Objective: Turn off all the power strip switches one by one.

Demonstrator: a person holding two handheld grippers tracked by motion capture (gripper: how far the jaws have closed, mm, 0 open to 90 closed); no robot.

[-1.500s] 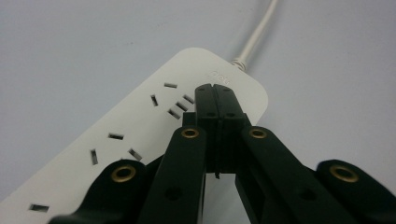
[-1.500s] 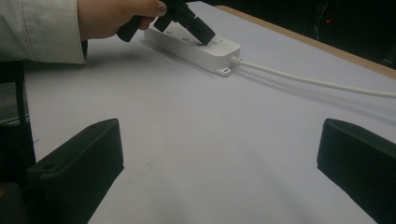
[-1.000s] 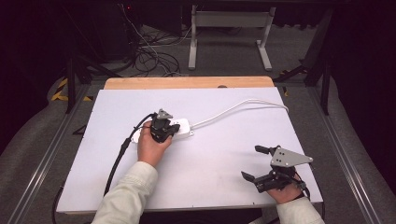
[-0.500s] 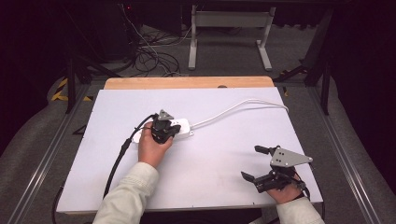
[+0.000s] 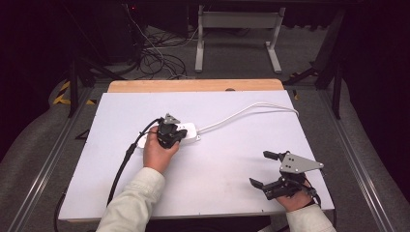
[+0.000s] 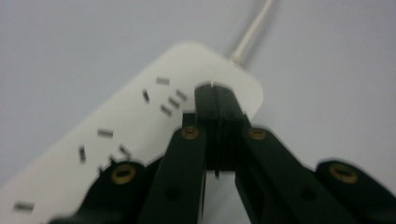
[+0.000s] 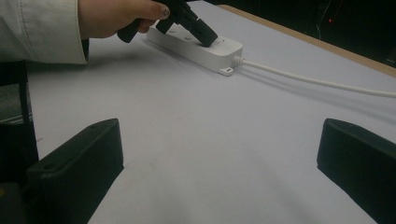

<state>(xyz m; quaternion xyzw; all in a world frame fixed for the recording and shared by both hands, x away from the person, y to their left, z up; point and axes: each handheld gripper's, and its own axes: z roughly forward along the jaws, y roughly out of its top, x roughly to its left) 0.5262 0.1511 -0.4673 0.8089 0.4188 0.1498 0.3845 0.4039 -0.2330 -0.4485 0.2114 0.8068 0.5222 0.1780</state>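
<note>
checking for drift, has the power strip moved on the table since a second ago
No. The power strip lies at the same spot relative to the table's wooden far edge, with the left gripper shut and pressed on it as before.

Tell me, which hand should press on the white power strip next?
Probably the left. The left gripper already has its shut jaws on the power strip, near the end where its cord comes out. The right gripper sits open, far off by the table's near edge.

No change shows between the earlier pictures and now. Nothing on the table [image 5: 232, 169] has moved or shifted.
</note>
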